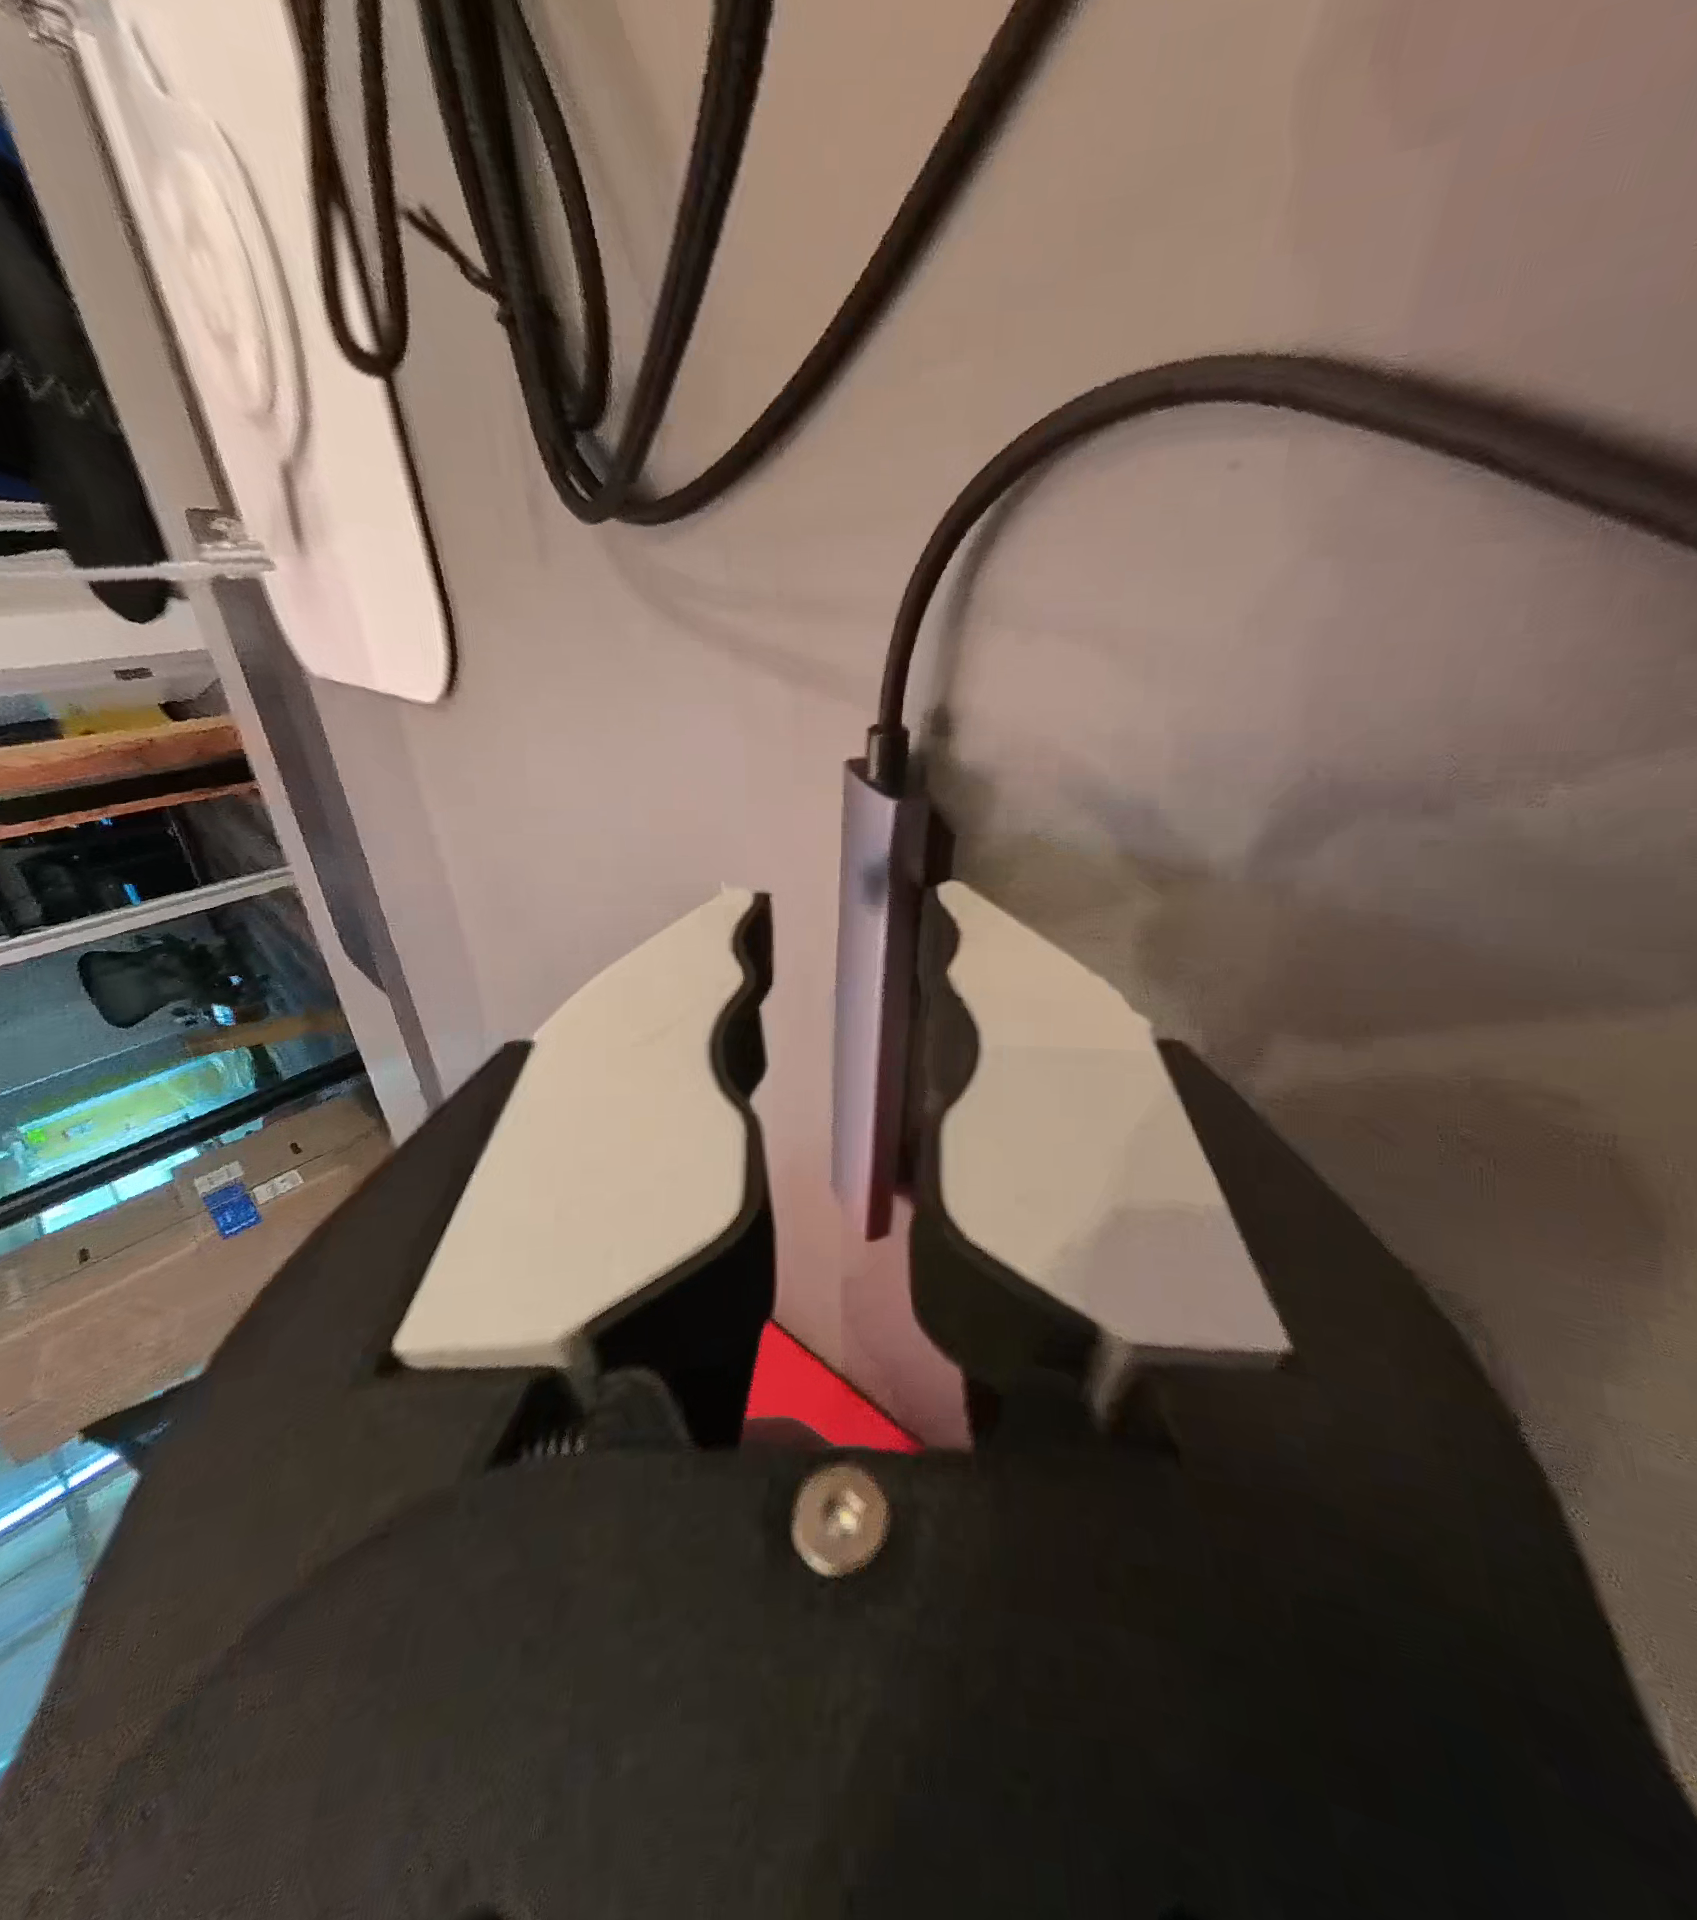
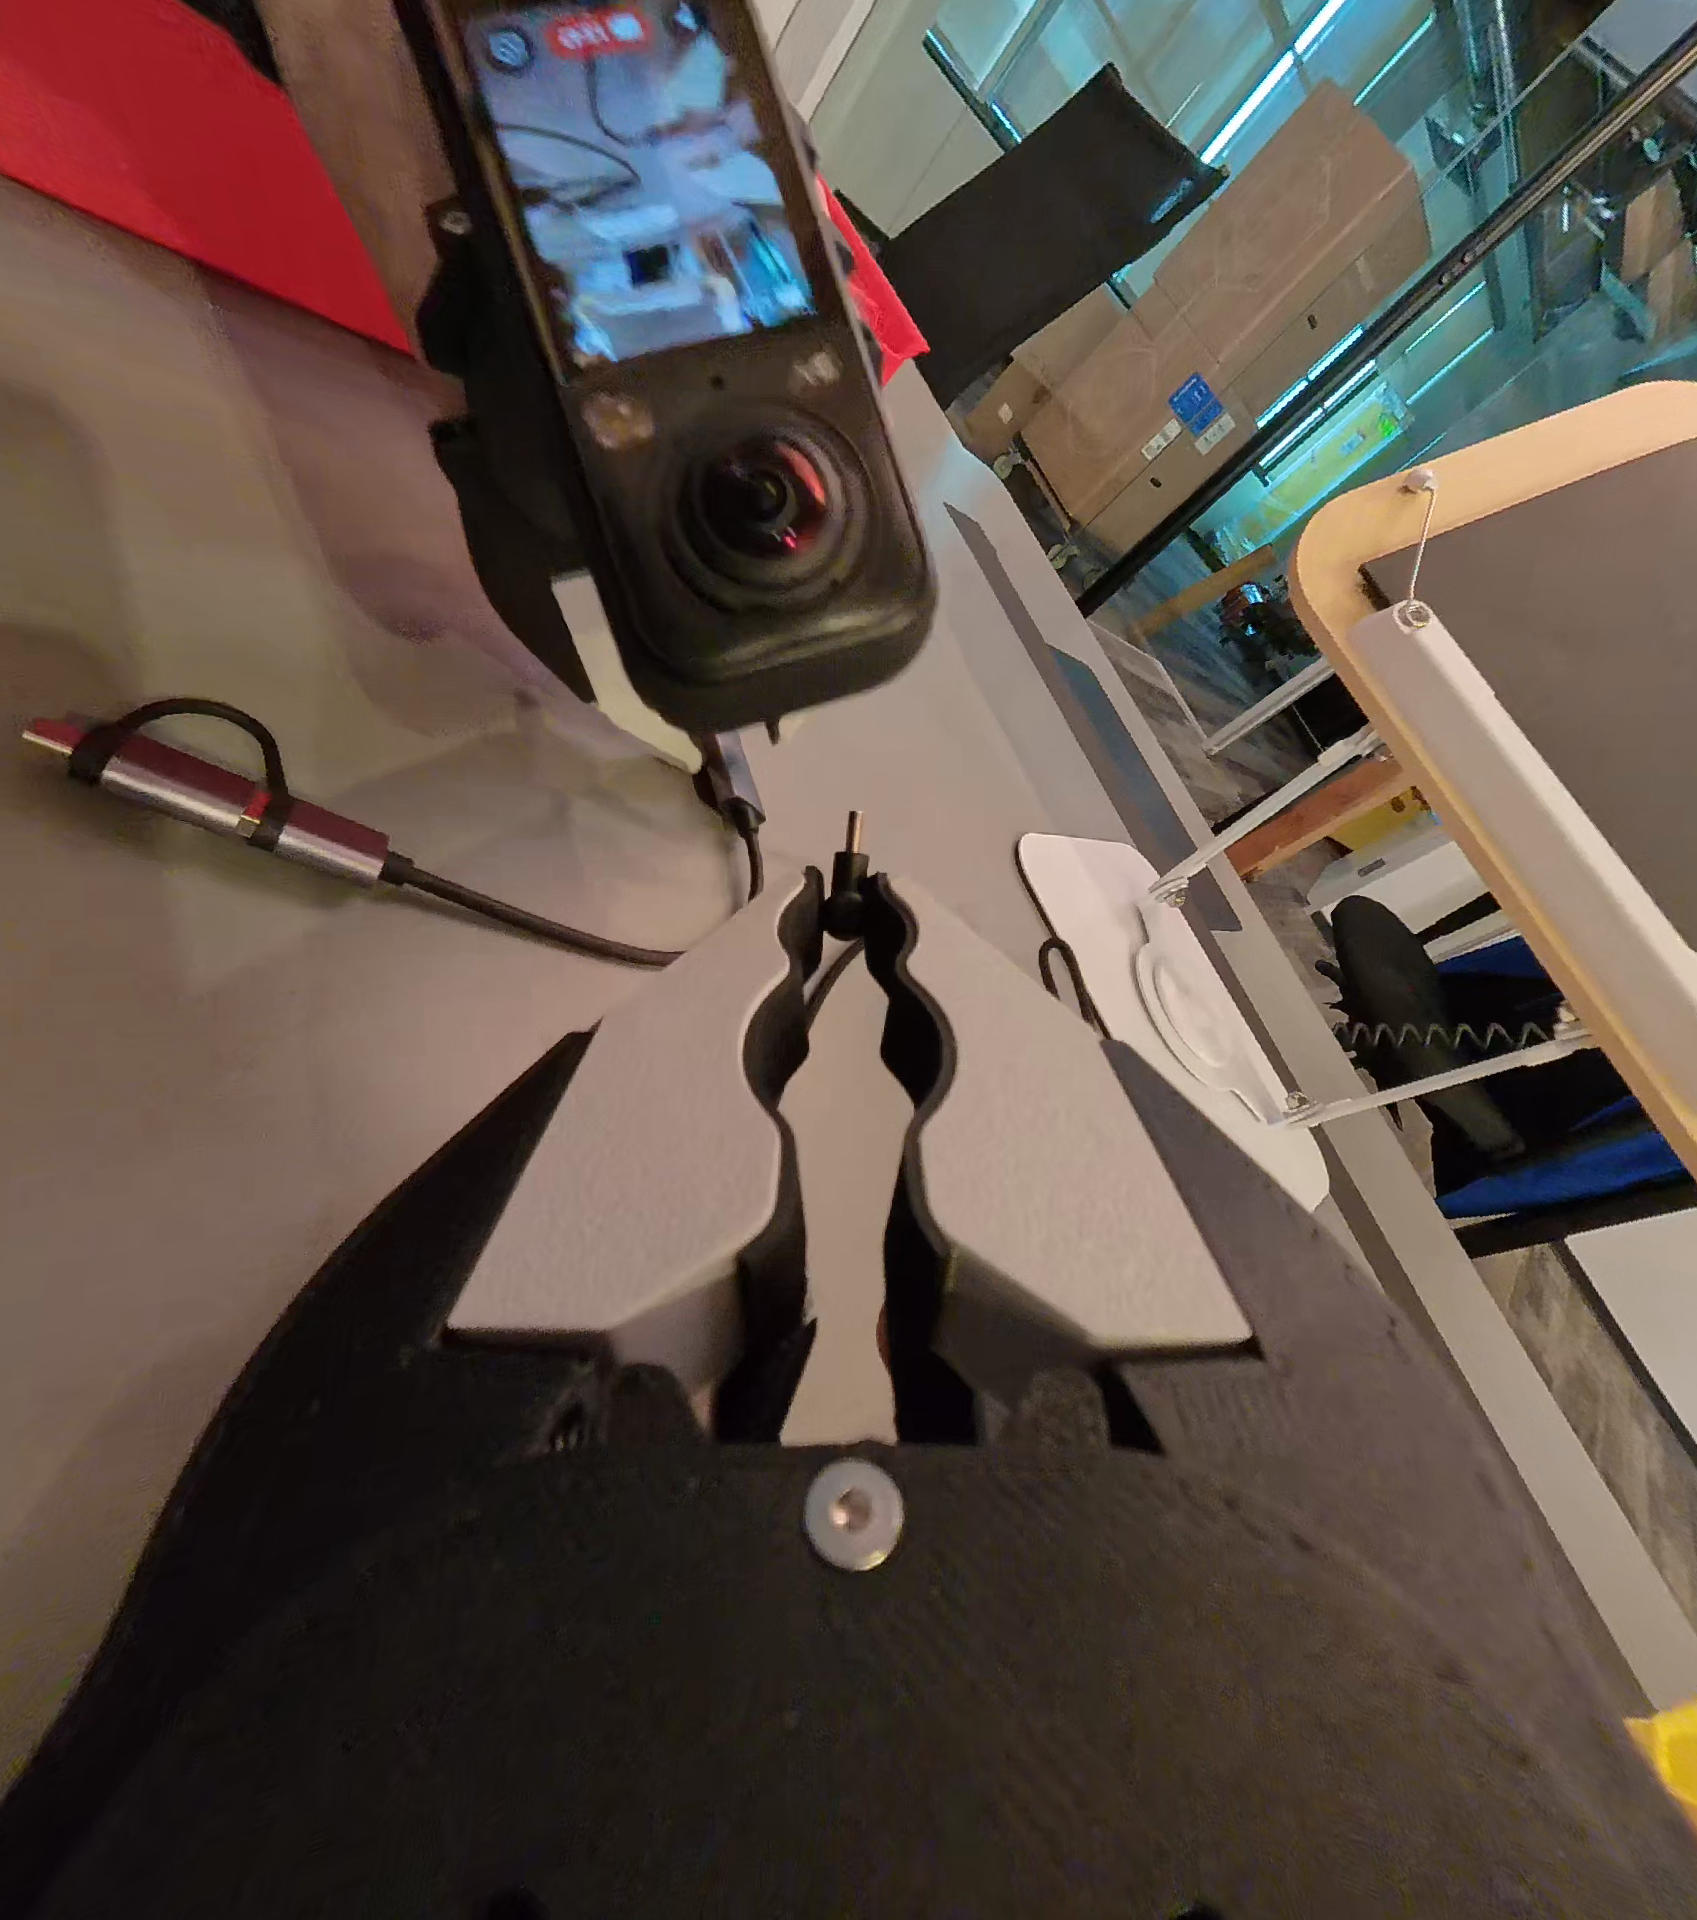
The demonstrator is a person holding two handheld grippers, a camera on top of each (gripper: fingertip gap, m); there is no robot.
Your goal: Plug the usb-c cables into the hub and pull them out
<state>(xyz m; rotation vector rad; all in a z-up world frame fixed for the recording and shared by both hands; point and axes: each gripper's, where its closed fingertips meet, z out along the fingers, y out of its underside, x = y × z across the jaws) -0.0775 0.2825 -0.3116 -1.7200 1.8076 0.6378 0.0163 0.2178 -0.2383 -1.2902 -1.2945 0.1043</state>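
Between the two white fingers of the left tongs (image 1: 852, 920) stands the hub (image 1: 875, 997), a slim grey metal bar. Its long axis runs from six o'clock to twelve o'clock in the left wrist view, straight along the fingers. These tongs are spread apart: the hub lies close against the right-hand finger, with a clear gap to the left-hand one. From the hub's far end at twelve o'clock, its own black lead (image 1: 1187, 416) rises, arcs over and runs off toward three o'clock. Beyond, at eleven o'clock, loose loops of black cable (image 1: 553, 312) lie on the pale grey counter (image 1: 1343, 727), beside a white pad (image 1: 304, 364) at ten o'clock.

The right tongs (image 2: 849, 888) are clenched on the black usb-c cable plug (image 2: 852, 842), pinched at the very fingertips. Its metal tip points to twelve o'clock, in line with the fingers, and its cord trails back between them. Just past the tip hangs the black camera (image 2: 709, 416) of the other tool, lens facing this view. At nine o'clock a grey adapter plug (image 2: 220, 805) with a small black loop lies on the counter, its long axis running from nine o'clock toward four o'clock.
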